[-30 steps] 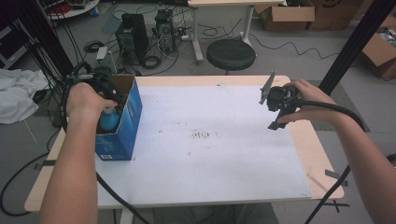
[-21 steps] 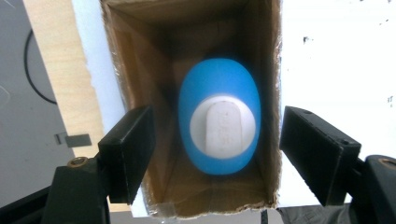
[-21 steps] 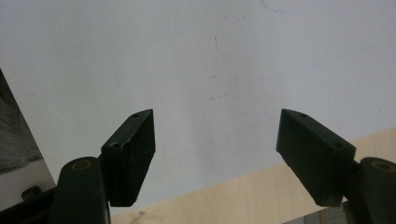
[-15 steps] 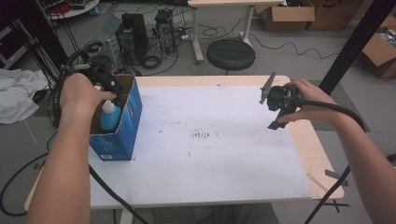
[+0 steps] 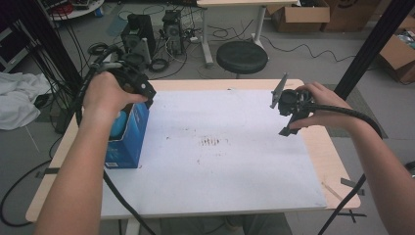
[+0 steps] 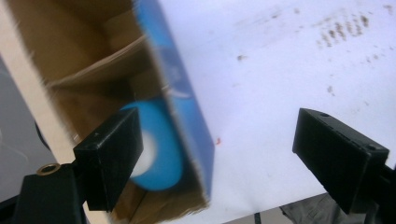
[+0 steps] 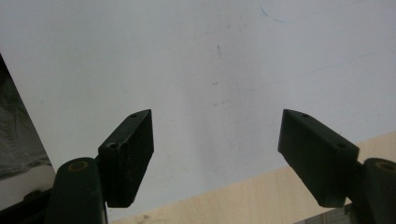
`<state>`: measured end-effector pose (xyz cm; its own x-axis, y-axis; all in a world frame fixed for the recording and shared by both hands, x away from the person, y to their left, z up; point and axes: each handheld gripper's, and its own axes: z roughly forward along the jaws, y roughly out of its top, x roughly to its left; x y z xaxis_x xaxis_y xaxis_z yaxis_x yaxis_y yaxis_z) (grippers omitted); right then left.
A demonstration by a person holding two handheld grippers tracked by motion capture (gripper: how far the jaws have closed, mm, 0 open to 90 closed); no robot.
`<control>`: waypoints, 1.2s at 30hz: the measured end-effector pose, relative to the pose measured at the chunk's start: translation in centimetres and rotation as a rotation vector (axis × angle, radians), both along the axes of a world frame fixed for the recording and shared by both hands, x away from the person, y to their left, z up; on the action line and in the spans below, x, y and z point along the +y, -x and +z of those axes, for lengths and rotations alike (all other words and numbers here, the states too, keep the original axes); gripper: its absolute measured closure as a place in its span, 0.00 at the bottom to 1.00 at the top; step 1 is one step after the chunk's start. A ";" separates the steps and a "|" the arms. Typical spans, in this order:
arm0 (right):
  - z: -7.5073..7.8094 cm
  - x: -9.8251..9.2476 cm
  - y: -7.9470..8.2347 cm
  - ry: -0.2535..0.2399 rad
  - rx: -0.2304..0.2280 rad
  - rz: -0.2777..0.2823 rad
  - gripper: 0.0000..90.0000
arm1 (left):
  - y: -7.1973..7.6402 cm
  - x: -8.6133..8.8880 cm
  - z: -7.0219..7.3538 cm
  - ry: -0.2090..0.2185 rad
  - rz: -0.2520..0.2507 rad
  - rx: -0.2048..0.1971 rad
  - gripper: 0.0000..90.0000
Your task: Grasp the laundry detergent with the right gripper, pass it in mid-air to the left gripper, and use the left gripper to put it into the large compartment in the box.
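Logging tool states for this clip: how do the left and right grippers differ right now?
The left gripper is over the open blue box, where a blue bottle lies; its jaws have just been opening. The right gripper hangs over the bare white sheet. Both stand open, holding nothing.

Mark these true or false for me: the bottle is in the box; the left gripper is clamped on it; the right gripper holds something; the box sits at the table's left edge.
1. The bottle is in the box: true.
2. The left gripper is clamped on it: false; its jaws have just been opening and stand wide with nothing between them.
3. The right gripper holds something: false; it is open above the white sheet.
4. The box sits at the table's left edge: true.
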<state>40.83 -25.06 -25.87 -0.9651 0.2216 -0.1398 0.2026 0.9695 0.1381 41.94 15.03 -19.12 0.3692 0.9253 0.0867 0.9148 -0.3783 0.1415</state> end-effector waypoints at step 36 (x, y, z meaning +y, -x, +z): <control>1.0 -0.4 -0.2 -0.036 0.005 -0.018 0.27 | 0.0 -12.3 -6.8 0.036 -0.412 0.091 0.17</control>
<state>41.02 -25.50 -24.87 -0.9615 0.2436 -0.1271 0.2206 0.9602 0.1715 41.98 2.70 -25.96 0.7138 0.7003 0.0072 0.6972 -0.7116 0.0867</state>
